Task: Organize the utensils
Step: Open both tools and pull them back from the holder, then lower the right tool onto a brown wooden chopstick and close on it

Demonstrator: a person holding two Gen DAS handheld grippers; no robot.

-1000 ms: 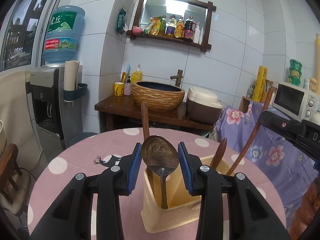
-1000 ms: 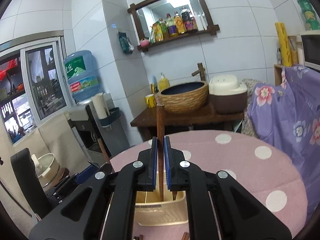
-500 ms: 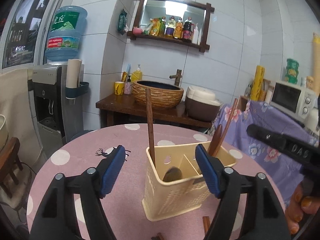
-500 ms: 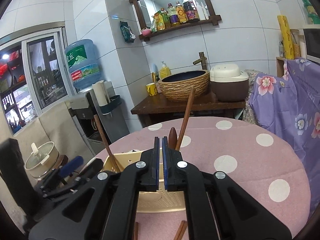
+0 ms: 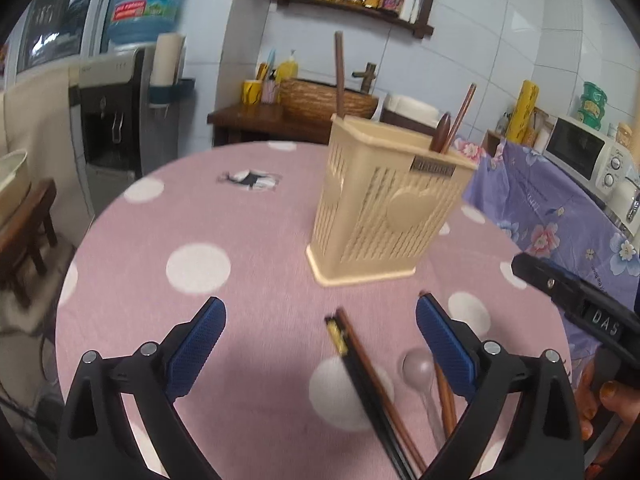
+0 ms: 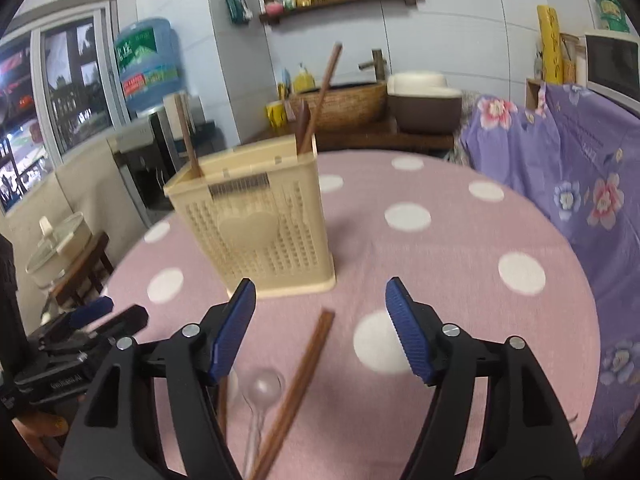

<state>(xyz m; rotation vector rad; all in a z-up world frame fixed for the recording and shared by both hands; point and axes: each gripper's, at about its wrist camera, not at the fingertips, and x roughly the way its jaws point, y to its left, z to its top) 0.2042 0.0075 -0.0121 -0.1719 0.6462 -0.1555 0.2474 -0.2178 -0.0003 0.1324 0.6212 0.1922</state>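
A beige slotted utensil holder [image 5: 384, 208] stands on the pink dotted table; it also shows in the right wrist view [image 6: 256, 232]. Wooden handles [image 5: 340, 76] stick up from it. On the cloth in front lie black and brown chopsticks [image 5: 368, 380] and a clear plastic spoon [image 5: 418, 368]; the right wrist view shows brown chopsticks [image 6: 296, 388] and the spoon [image 6: 262, 386]. My left gripper [image 5: 320, 344] is open and empty above the chopsticks. My right gripper [image 6: 320, 332] is open and empty above them too, and shows at the right [image 5: 576, 304].
The round table [image 5: 160, 240] has its edge near on the left. A purple flowered cloth [image 6: 580, 184] covers furniture at the right with a microwave [image 5: 580, 152]. A water dispenser [image 5: 116, 112] and a wooden sink stand [image 5: 280, 120] stand behind.
Both grippers have pulled back and down from the holder toward the table. The left let go of the metal spoon into the holder; the right opened after leaving a wooden utensil there.
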